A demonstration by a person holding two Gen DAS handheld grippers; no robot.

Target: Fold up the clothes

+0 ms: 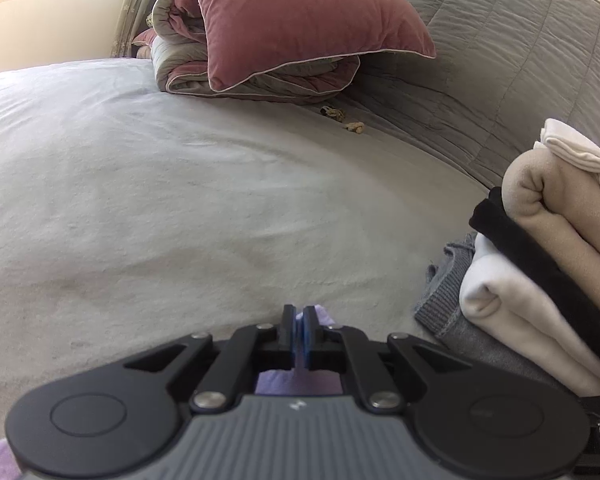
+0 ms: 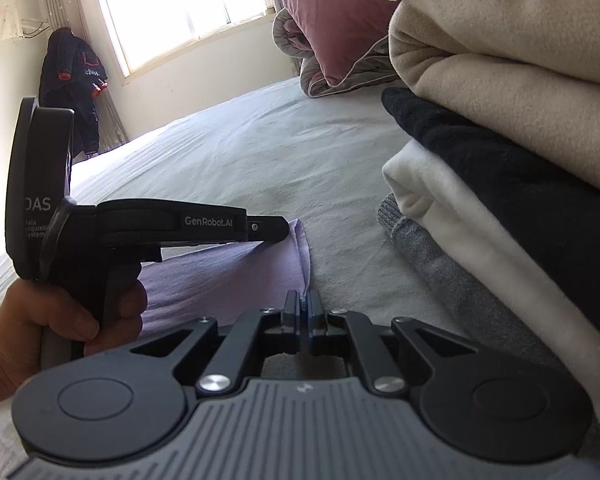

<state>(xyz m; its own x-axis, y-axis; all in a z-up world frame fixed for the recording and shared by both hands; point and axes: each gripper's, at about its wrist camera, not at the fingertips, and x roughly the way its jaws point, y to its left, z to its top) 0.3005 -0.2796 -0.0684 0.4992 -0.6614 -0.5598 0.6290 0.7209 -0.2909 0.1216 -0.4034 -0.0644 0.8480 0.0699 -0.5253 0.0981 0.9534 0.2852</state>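
Home bedroom. Indicated by: bed covered with a pale sheet point(image 1: 180, 208); mauve pillow point(image 1: 300, 20) resting on a rolled grey quilt point(image 1: 260, 76); quilted grey padded headboard point(image 1: 500, 60); stack of folded clothes point(image 2: 520, 120) on the bed; sunlit window point(image 2: 180, 0) with curtain; dark jacket point(image 2: 74, 76) hanging near the wall.

"GenRobot.AI" on left gripper point(image 2: 279, 233) side, "DAS" on its rear housing
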